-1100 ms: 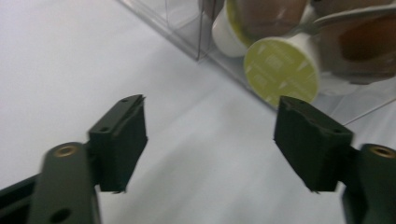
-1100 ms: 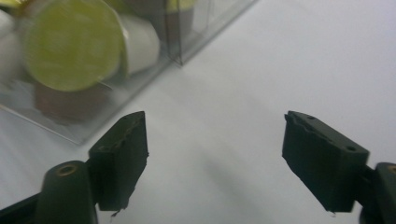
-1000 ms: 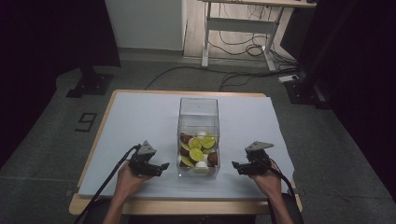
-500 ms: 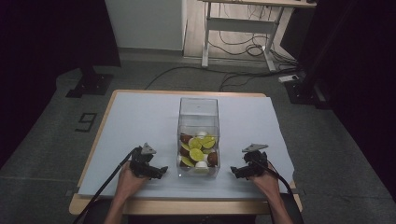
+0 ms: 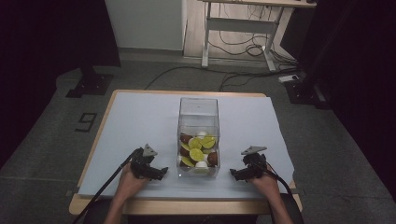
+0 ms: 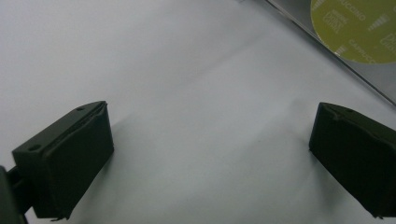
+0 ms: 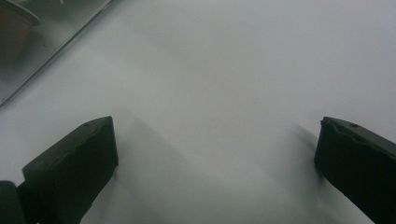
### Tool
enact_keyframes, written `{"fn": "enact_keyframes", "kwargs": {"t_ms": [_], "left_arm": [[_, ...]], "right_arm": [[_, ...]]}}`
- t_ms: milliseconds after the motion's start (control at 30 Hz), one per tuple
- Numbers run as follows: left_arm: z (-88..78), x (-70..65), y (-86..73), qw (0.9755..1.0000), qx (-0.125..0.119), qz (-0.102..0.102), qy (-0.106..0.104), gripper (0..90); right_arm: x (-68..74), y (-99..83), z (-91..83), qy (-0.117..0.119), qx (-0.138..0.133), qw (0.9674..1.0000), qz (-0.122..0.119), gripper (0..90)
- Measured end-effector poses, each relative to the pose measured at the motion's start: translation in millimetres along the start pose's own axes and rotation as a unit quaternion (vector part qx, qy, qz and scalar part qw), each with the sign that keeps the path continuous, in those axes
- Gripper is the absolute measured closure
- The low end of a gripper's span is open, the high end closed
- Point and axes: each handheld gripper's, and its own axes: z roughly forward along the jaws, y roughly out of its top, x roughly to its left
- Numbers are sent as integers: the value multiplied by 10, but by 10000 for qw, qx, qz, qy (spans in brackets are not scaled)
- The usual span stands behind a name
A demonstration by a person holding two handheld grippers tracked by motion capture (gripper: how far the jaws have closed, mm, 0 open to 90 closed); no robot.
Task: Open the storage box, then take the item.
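Note:
A clear plastic box (image 5: 198, 135) stands on the pale sheet (image 5: 140, 121) at the middle of the table, its near end holding several lime-green, brown and white coffee capsules (image 5: 196, 154). My left gripper (image 5: 159, 171) rests low on the sheet just left of the box's near corner. My right gripper (image 5: 235, 173) lies just right of the box. Both point inward. In the left gripper view the gripper (image 6: 210, 112) is wide open over bare sheet, a green capsule lid (image 6: 357, 28) behind the box wall (image 6: 299, 9). The right gripper (image 7: 215, 122) is equally wide, a brown capsule (image 7: 14, 32) at top left. Both jaws have just been opening, nothing between them.
The wooden table edge (image 5: 187, 205) runs close under both hands. On the floor beyond the table are a desk frame with loose cables (image 5: 238, 46), black stand bases at left (image 5: 88, 84) and right (image 5: 303, 91), and a "9" marker (image 5: 86, 122).
The right gripper has sunk a little toward the sheet. The left hand has barely shifted. The box and capsules have stayed put.

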Motion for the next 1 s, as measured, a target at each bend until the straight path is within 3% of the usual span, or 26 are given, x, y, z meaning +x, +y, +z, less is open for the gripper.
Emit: {"fn": "enact_keyframes", "kwargs": {"t_ms": [400, 667, 867, 1000], "left_arm": [[1, 0, 0, 10000, 0, -1, 1, 0], [1, 0, 0, 10000, 0, 0, 1, 0], [1, -1, 0, 10000, 1, -1, 1, 0], [1, -1, 0, 10000, 1, 0, 6, 0]], "right_arm": [[-5, 23, -20, -45, 92, 9999, -63, 0], [31, 40, -127, 118, -154, 9997, -113, 0], [53, 95, -244, -74, -278, 9989, -383, 0], [100, 133, -309, -33, -288, 9983, -509, 9]]}}
